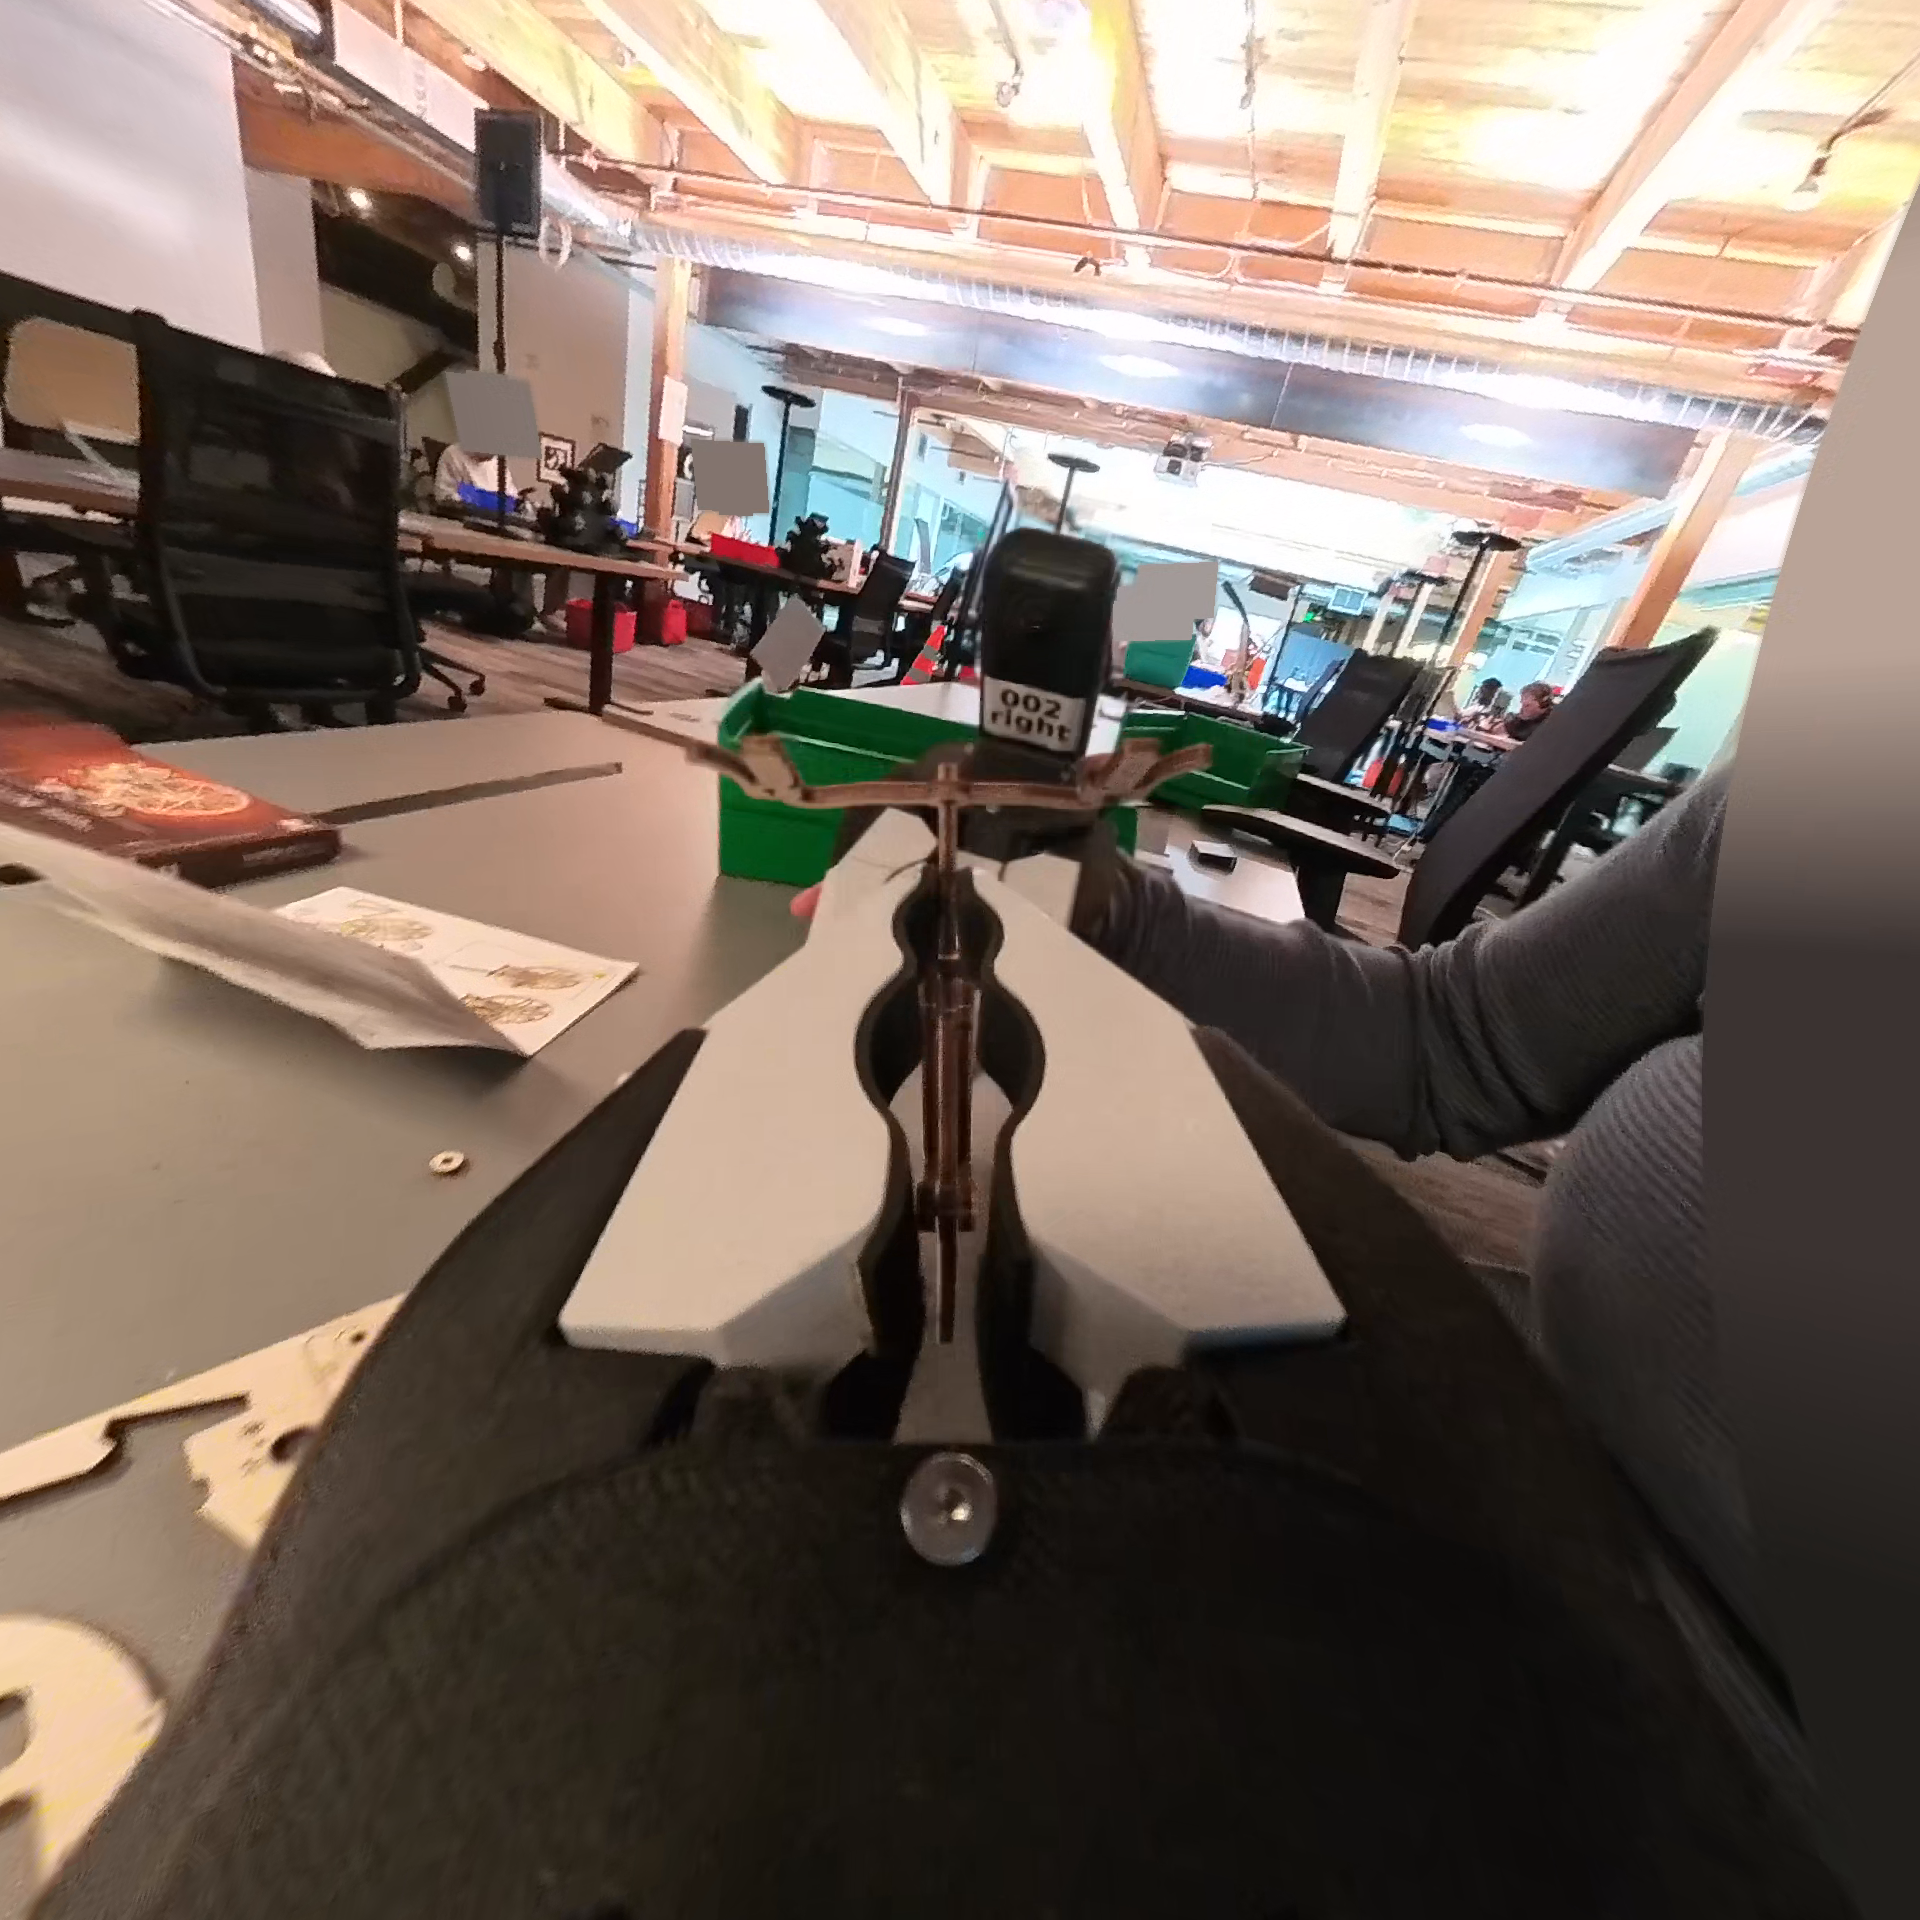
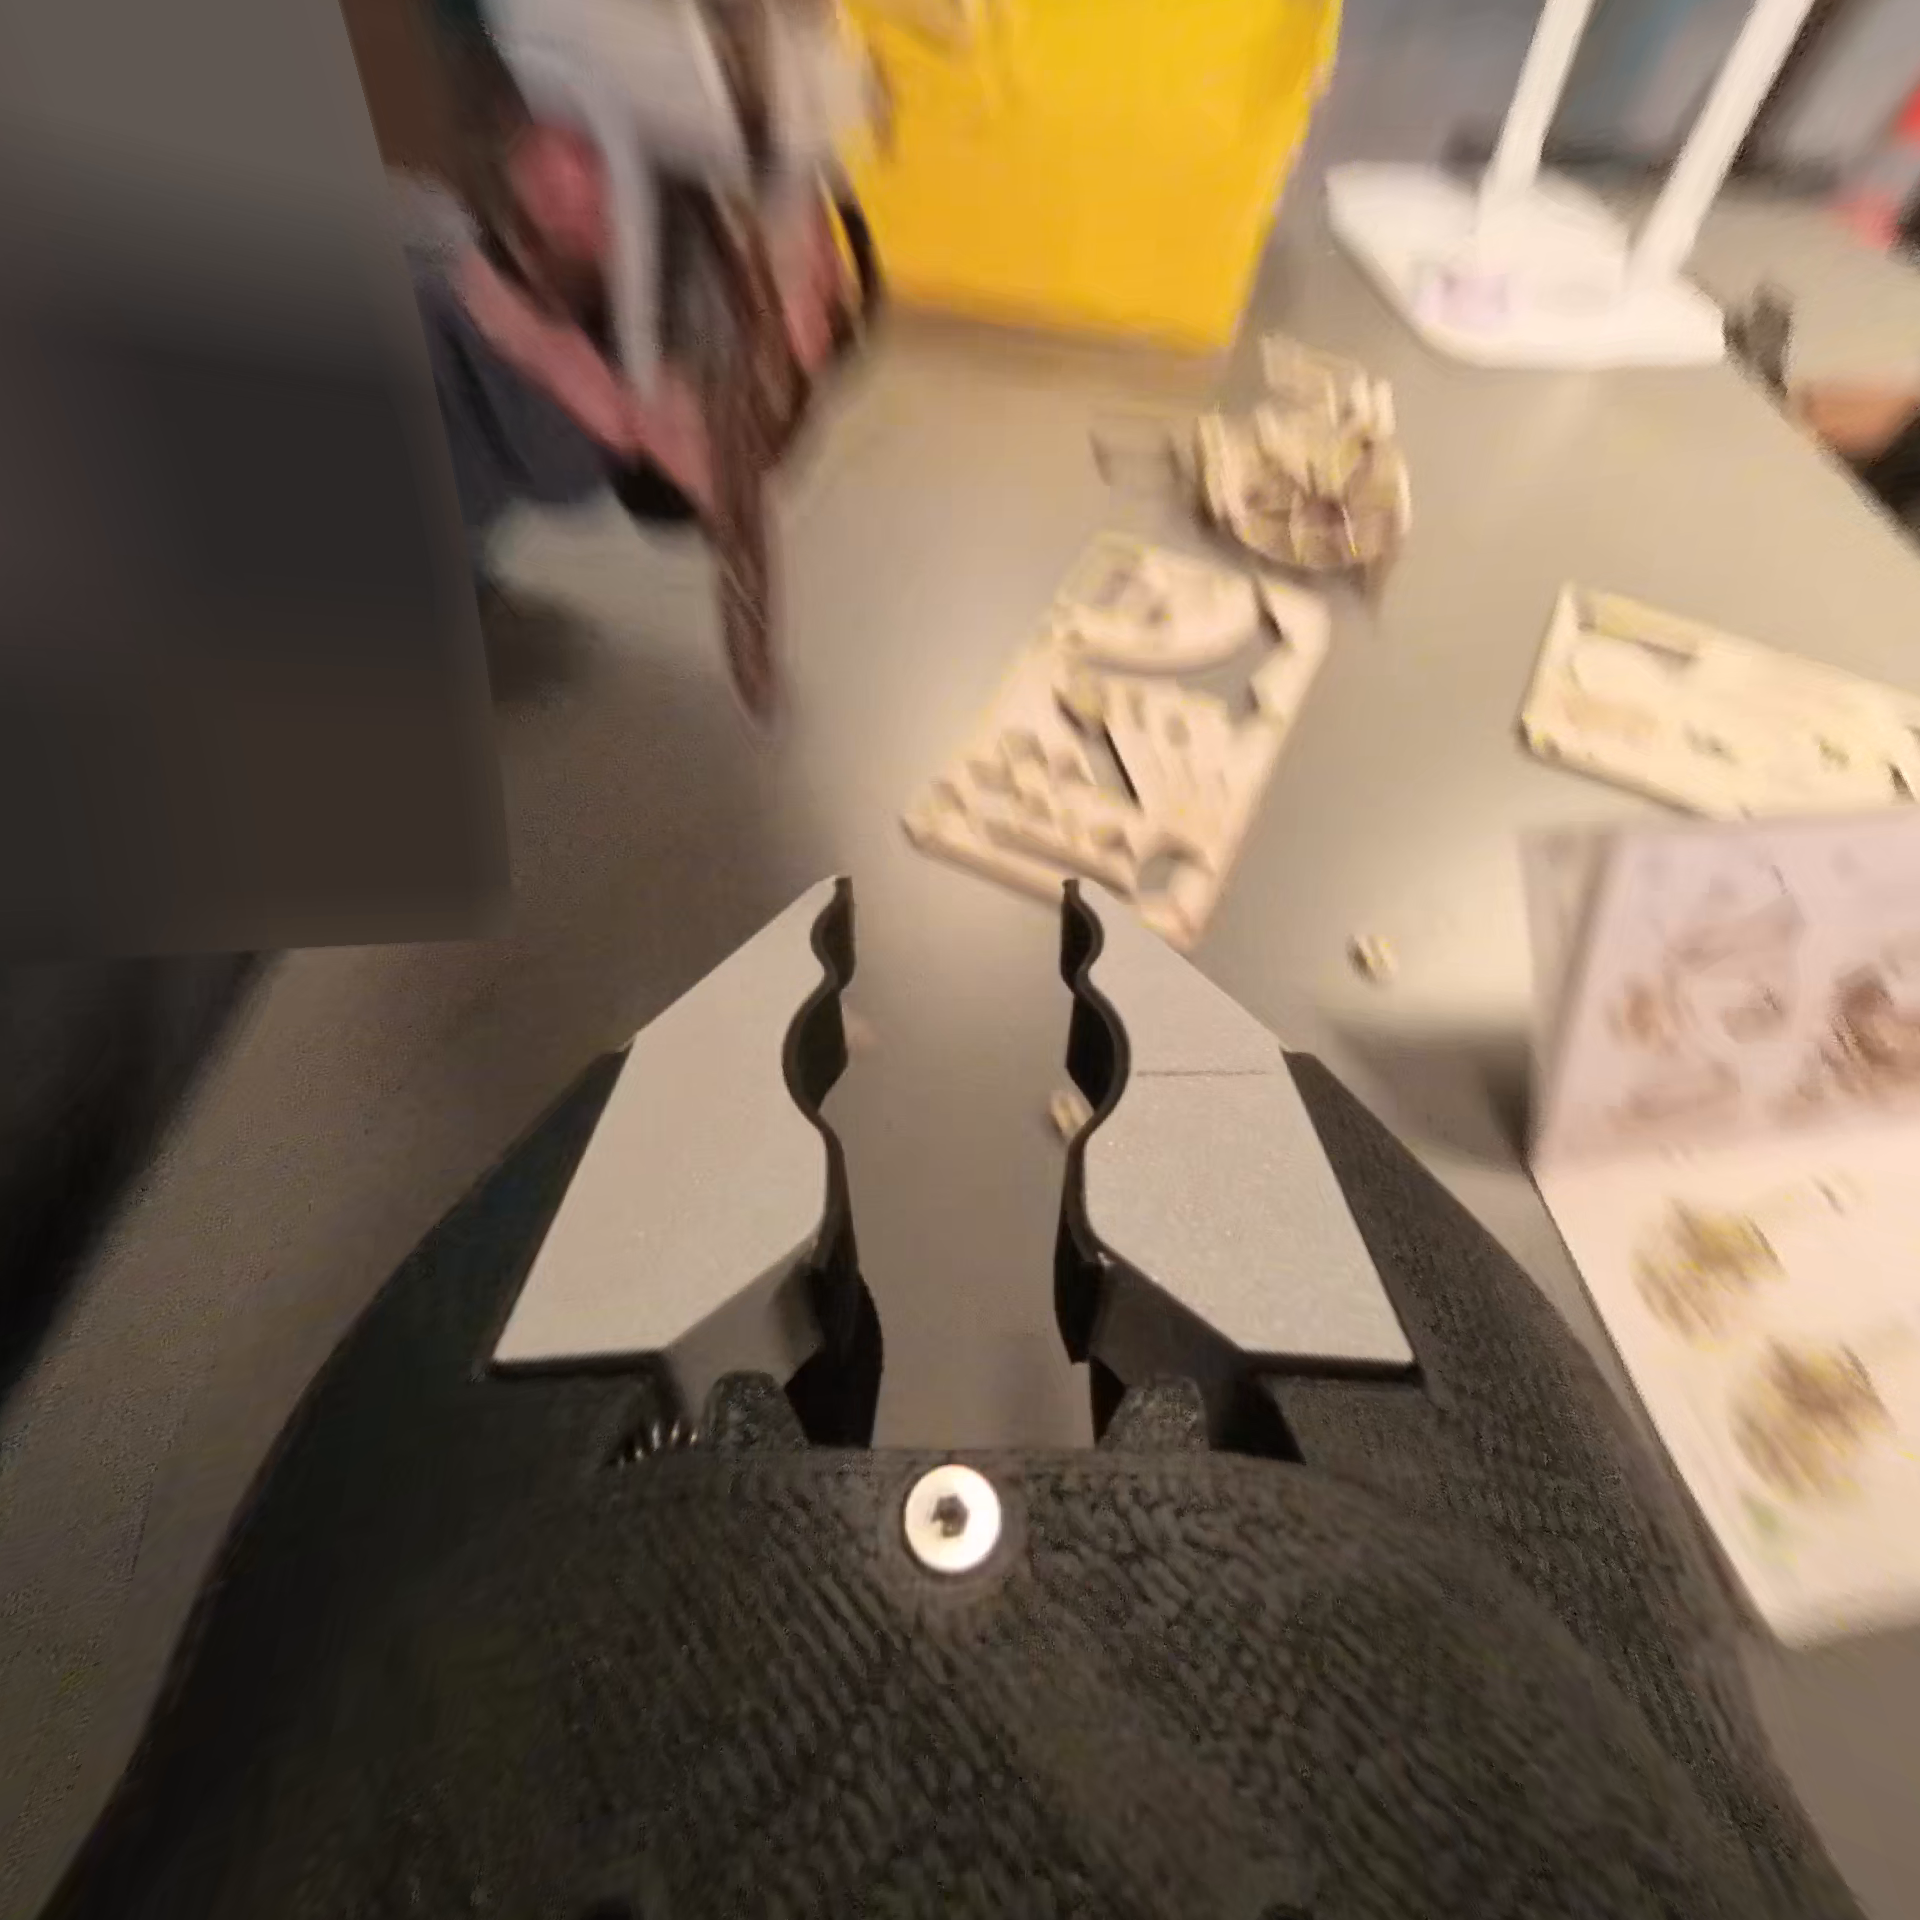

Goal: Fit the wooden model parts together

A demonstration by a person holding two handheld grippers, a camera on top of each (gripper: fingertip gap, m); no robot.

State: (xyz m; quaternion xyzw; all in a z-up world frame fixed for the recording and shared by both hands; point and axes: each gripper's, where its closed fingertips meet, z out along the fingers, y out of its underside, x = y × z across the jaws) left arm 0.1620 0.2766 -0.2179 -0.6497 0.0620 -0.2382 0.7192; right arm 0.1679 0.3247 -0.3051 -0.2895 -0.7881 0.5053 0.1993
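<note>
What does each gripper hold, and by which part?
Left gripper: wooden model, clamped along its thin stem. Right gripper: open, holding nothing.

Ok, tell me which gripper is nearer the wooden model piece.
Left. The left gripper is shut on the wooden model piece; the right gripper is open and empty over the table.

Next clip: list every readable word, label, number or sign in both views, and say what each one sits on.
White label on the black camera unit: clear print of a number and a word, which I do not copy out.
Dark box on the table, left: print too small to read.
Instruction sheet: drawings only; any text is too small.
Open booklet in the right wrist view: blurred, unreadable.
</note>
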